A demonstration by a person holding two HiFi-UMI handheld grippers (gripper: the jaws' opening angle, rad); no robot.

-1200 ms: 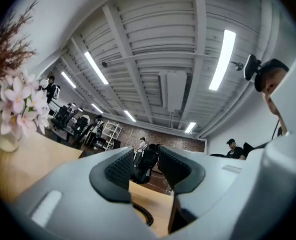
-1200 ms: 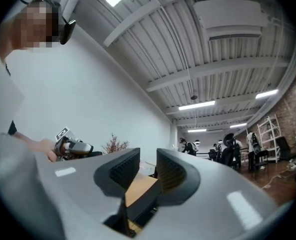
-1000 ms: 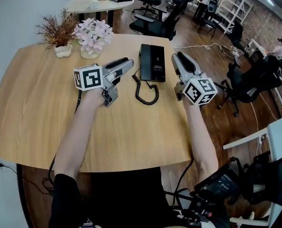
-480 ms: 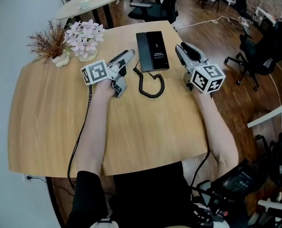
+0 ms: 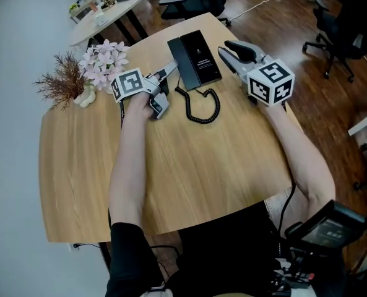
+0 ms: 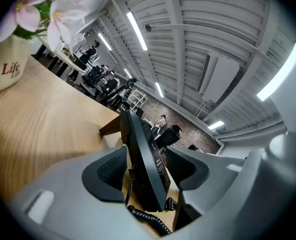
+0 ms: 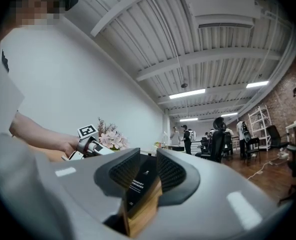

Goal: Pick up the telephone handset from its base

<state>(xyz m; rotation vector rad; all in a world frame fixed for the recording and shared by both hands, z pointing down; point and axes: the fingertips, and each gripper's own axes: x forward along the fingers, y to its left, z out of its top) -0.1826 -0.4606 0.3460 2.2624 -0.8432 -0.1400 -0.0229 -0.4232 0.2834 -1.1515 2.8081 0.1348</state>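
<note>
The black telephone (image 5: pixel 196 59) lies flat on the round wooden table (image 5: pixel 189 172), its handset (image 5: pixel 179 55) resting along the base's left side. A coiled cord (image 5: pixel 203 108) loops out in front of it. My left gripper (image 5: pixel 168 68) reaches the phone's left edge. Its jaws are opening, and in the left gripper view the phone (image 6: pixel 143 159) stands edge-on in the gap of the left gripper (image 6: pixel 147 155), with neither pad pressing on it. My right gripper (image 5: pixel 228 47) hovers by the phone's right side. The right gripper (image 7: pixel 148 156) keeps a narrow empty gap, with the phone (image 7: pixel 140 181) ahead.
A vase of pink flowers (image 5: pixel 104 59) and a pot with a dried plant (image 5: pixel 65 82) stand at the table's far left, close behind my left hand. The table's far edge runs just beyond the phone. Office chairs (image 5: pixel 341 23) and another table (image 5: pixel 106 14) stand beyond.
My left gripper has moved toward the phone's left side, dropped lower, and its jaws have spread. The right gripper has sunk a little beside the phone.
</note>
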